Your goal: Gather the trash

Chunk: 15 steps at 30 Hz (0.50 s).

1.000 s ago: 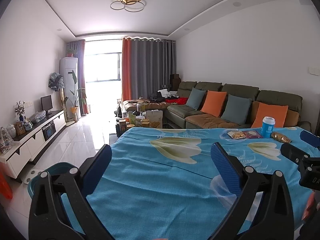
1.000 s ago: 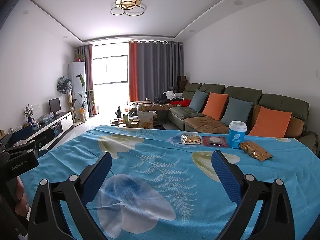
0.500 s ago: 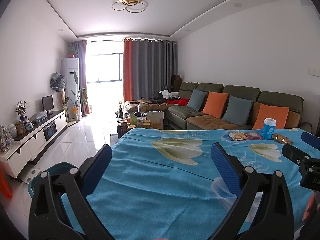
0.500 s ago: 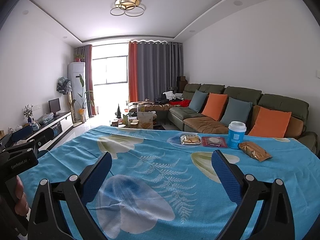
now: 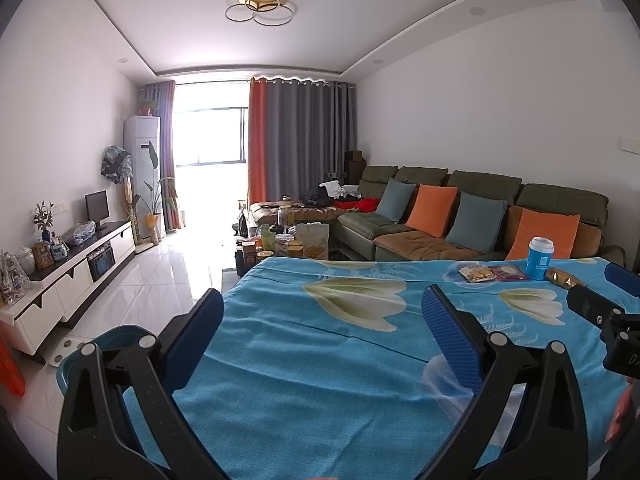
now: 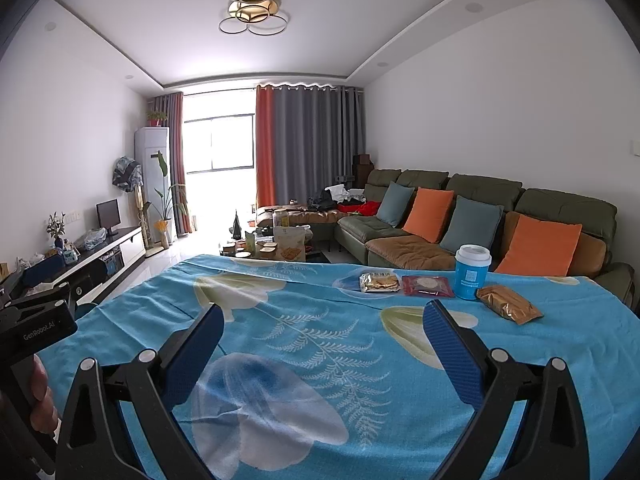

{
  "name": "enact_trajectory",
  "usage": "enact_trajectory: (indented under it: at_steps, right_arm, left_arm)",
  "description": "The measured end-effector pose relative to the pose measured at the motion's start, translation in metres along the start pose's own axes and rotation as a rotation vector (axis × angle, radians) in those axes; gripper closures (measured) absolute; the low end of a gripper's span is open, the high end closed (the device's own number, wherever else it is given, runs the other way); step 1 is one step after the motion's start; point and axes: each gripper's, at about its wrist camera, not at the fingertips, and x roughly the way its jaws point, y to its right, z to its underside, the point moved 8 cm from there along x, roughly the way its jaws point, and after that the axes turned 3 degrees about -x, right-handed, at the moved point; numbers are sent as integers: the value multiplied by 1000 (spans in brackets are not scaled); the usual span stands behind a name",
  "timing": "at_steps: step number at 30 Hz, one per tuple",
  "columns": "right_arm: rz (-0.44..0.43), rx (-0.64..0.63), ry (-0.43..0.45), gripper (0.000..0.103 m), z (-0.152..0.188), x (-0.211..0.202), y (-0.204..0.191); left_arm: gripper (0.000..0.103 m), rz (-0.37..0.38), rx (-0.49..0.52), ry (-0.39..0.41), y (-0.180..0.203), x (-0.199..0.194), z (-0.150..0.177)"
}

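Note:
On the blue flowered tablecloth (image 6: pixel 312 332), at the far right, lie a yellow cracker packet (image 6: pixel 379 282), a dark red packet (image 6: pixel 427 285) and a brown-gold snack bag (image 6: pixel 508 304), with a blue paper cup with a white lid (image 6: pixel 472 272) standing between them. The left wrist view shows the same cup (image 5: pixel 540 258) and packets (image 5: pixel 476 273) far off to the right. My right gripper (image 6: pixel 322 344) hovers open above the cloth, well short of them. My left gripper (image 5: pixel 322 334) is open too, over the table's left part, holding nothing.
A teal bin (image 5: pixel 100 344) stands on the floor by the table's left edge. Beyond the table are a cluttered coffee table (image 6: pixel 272 246), a green sofa with orange and blue cushions (image 6: pixel 460 220) and a white TV cabinet (image 5: pixel 68 280) on the left wall.
Both views have shifted only slightly; in the left wrist view the cup and packets sit a little lower and more to the left. Both grippers stay open.

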Motion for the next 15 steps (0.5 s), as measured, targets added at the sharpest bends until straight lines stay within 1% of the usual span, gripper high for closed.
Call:
enact_trajectory:
  at_steps: [15]
  right_arm:
    - [1,6,2,7,-1,2,0]
  left_arm:
    - [6,-6,1,2,-1,0,-2]
